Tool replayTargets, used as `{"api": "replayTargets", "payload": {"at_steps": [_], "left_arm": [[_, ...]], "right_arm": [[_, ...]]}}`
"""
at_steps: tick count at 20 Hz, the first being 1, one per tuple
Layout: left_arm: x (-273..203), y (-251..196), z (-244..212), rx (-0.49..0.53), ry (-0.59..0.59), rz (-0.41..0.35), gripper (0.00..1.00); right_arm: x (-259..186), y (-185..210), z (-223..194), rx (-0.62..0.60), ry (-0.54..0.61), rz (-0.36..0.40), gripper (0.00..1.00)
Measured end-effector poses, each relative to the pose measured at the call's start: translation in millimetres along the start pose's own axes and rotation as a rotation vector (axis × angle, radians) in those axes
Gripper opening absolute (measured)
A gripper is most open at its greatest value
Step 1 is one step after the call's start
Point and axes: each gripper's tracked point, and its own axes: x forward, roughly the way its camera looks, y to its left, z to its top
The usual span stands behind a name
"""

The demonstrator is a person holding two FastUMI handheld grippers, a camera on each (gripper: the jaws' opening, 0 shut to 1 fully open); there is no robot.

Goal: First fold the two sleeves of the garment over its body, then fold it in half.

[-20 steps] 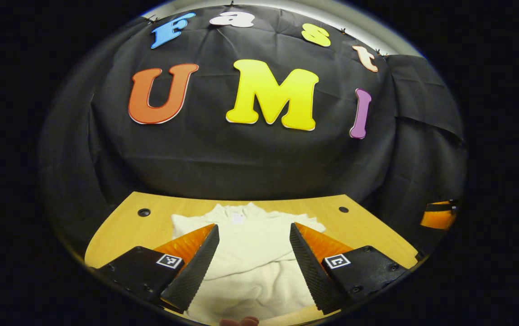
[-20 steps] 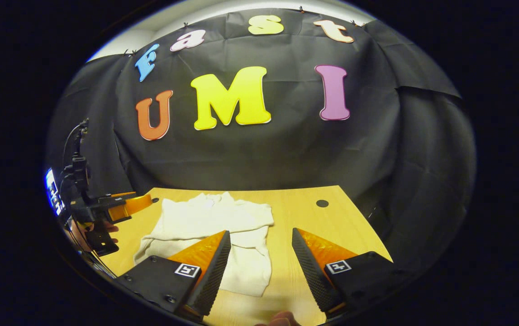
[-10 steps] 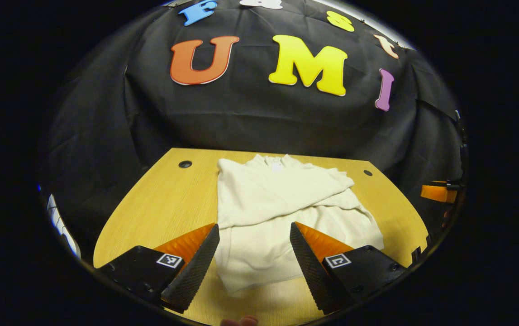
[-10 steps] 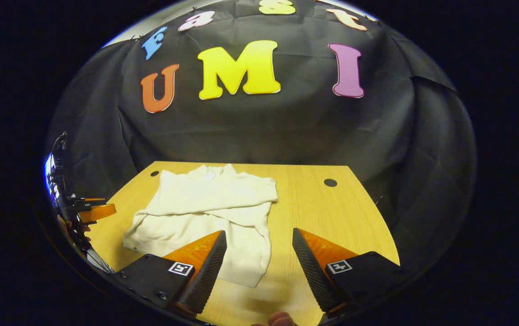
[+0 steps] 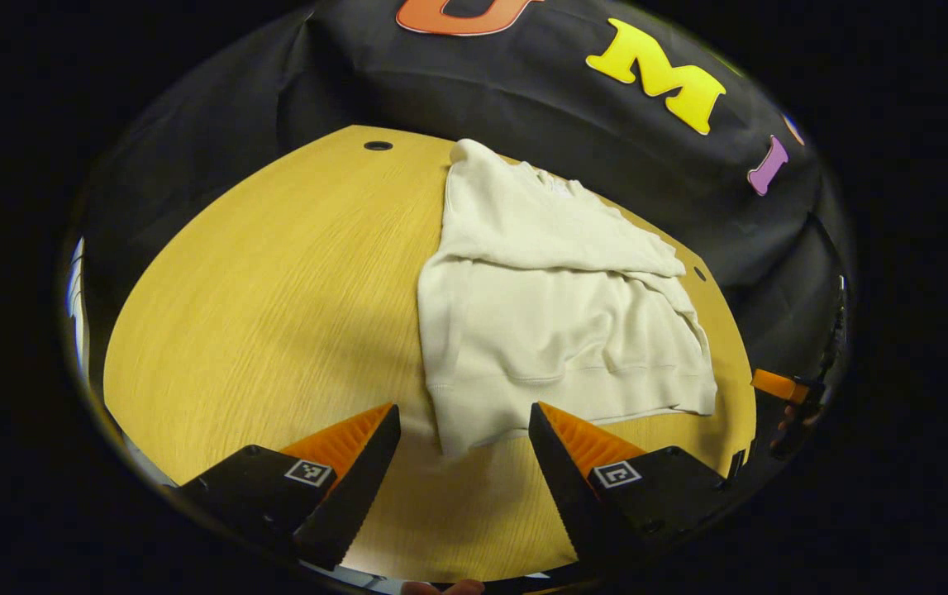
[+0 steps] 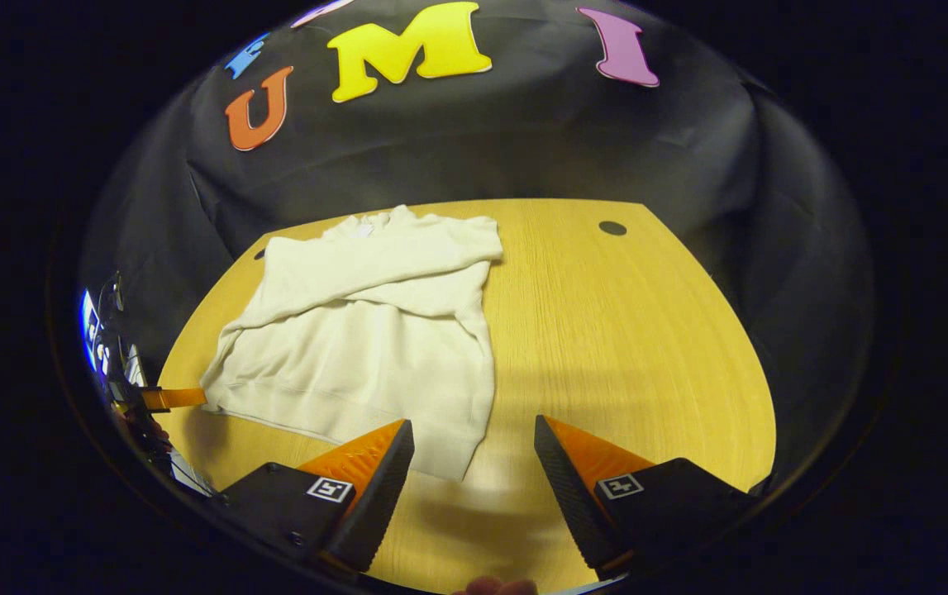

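Already both sleeves are lying folded over the white garment [image 5: 556,322] on the tabletop [image 5: 275,306], and the half-fold is waiting while both jaws are hanging open, holding nothing.

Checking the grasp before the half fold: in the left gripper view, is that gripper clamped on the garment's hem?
No: the left gripper is open, its fingers either side of the garment's near corner, not pressing it.

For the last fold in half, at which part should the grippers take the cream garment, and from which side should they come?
Probably at the two bottom hem corners of the garment, coming from the near table edge. The sleeves already lie folded across the chest, and the hem lies flat just ahead of the open left gripper and right gripper.
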Motion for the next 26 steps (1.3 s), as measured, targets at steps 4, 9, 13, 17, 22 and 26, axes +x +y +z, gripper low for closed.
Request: {"api": "replayTargets", "payload": {"at_steps": [4, 9, 13, 17, 22, 26], "left_arm": [[12.0, -7.1, 5.5, -0.008, 0.006, -0.014, 0.98], [22.8, -18.1, 20.3, -0.105, -0.001, -0.023, 0.97], [30.1, -7.6, 21.7, -0.13, 0.018, 0.046, 0.86], [28.3, 13.5, 19.2, -0.125, 0.024, 0.157, 0.46], [28.9, 9.2, 21.7, -0.155, -0.018, 0.122, 0.13], [20.7, 2.8, 24.8, -0.154, -0.031, 0.077, 0.04]], "right_arm": [[30.9, 6.7, -18.5, 0.021, 0.058, -0.01, 0.94], [57.7, 34.4, -30.3, -0.014, 0.099, 0.0, 0.95], [63.9, 36.6, -35.1, -0.048, 0.11, -0.052, 0.96], [66.4, 39.7, -33.7, -0.049, 0.086, -0.038, 0.87], [70.0, 49.7, -32.8, 0.04, 0.083, -0.012, 0.4], [67.2, 54.6, -30.4, 0.088, 0.108, 0.04, 0.09]]}}
